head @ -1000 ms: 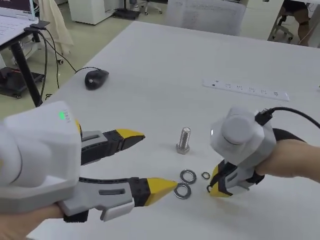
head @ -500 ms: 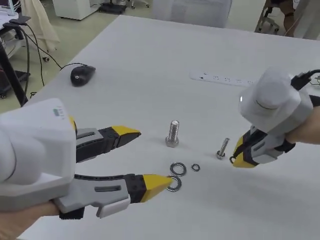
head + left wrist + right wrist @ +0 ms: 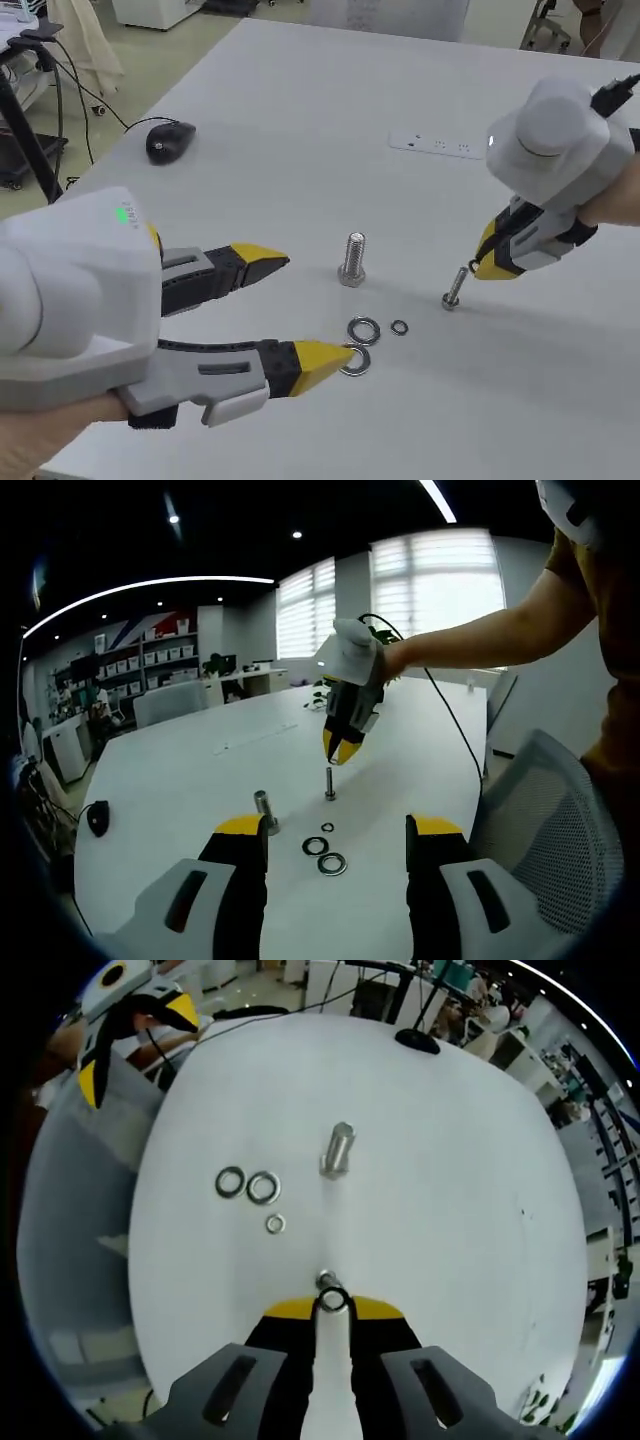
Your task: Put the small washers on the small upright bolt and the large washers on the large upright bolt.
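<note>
- A black mouse (image 3: 170, 140) and a white power strip (image 3: 440, 146) lie far past both sets of jaws. Neither is in the way.
- The white table (image 3: 300, 120) runs wide in front of the jaws. Its edge is on the outer side of the left gripper (image 3: 300, 312), well apart from the bolts.
- The left gripper's jaws are wide apart and hold nothing. Two large washers (image 3: 362, 330) lie side by side just ahead of its tips.
- The right gripper (image 3: 487, 266) has its jaws squeezed on a small washer (image 3: 333, 1301), a thin shiny ring.
- The small bolt (image 3: 455, 288) is thin and silver. It stands on its head right under those tips.
- The large bolt (image 3: 352, 260) is thick and silver. It stands on its head between the two grippers.
- A loose small washer (image 3: 400, 327) lies flat between the large washers and the small bolt.
</note>
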The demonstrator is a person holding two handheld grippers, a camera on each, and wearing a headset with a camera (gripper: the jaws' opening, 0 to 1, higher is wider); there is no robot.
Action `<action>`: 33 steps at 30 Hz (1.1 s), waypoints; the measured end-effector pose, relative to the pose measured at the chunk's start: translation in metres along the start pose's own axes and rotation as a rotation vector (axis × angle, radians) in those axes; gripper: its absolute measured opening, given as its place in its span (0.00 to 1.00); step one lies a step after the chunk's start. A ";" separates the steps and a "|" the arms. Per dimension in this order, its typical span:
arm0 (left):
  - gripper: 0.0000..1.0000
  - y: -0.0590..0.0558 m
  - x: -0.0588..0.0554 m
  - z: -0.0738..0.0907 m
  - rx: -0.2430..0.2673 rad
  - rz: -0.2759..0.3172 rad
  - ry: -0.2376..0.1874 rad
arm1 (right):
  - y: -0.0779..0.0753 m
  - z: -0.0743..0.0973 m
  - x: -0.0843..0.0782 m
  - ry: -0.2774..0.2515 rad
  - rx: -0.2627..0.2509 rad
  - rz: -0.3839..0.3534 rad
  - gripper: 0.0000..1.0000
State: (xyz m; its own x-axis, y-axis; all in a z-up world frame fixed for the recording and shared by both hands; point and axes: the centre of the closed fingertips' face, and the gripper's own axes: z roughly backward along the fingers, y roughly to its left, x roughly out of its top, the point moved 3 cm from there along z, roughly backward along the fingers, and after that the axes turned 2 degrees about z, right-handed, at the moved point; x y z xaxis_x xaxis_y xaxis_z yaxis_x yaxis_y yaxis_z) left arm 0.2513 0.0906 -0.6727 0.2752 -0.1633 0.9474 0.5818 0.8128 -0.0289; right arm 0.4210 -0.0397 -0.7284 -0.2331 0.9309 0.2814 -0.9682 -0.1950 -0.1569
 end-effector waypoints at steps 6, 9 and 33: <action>0.54 0.001 -0.003 -0.001 0.004 0.012 -0.002 | 0.000 -0.006 0.000 0.012 0.015 0.007 0.12; 0.54 0.002 -0.004 -0.001 0.005 0.014 -0.002 | 0.000 -0.008 0.000 0.016 0.021 0.011 0.12; 0.54 0.002 -0.004 -0.001 0.011 0.018 0.003 | 0.002 -0.036 -0.005 0.032 0.050 0.032 0.12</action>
State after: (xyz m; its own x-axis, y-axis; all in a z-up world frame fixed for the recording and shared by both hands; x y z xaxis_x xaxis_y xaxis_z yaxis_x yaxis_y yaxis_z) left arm 0.2520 0.0927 -0.6772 0.2879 -0.1506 0.9457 0.5686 0.8215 -0.0423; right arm 0.4238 -0.0335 -0.7644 -0.2614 0.9331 0.2469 -0.9639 -0.2390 -0.1174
